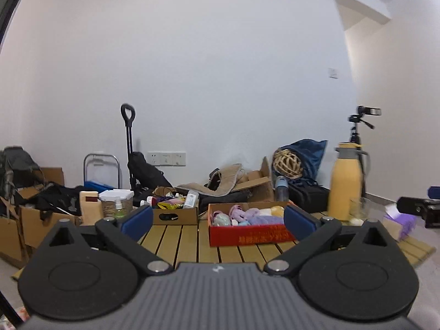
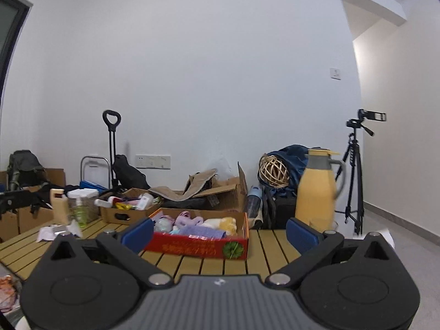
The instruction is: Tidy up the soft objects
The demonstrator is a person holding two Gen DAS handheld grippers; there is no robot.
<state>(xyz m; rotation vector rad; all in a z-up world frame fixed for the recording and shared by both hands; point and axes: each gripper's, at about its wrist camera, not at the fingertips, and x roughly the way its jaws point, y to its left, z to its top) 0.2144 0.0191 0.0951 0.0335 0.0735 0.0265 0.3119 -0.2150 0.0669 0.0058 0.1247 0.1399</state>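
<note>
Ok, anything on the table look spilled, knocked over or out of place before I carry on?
Only one thing: crumpled white wrapping lies loose on the slatted table, left of the red box. The soft toys sit inside that box, and the yellow jug stands upright. Nothing looks spilled.

Yellow jug (image 2: 316,189) on slatted table (image 2: 275,250); tripod (image 2: 354,165) behind; brown box (image 1: 176,214), wicker ball (image 2: 273,172).
</note>
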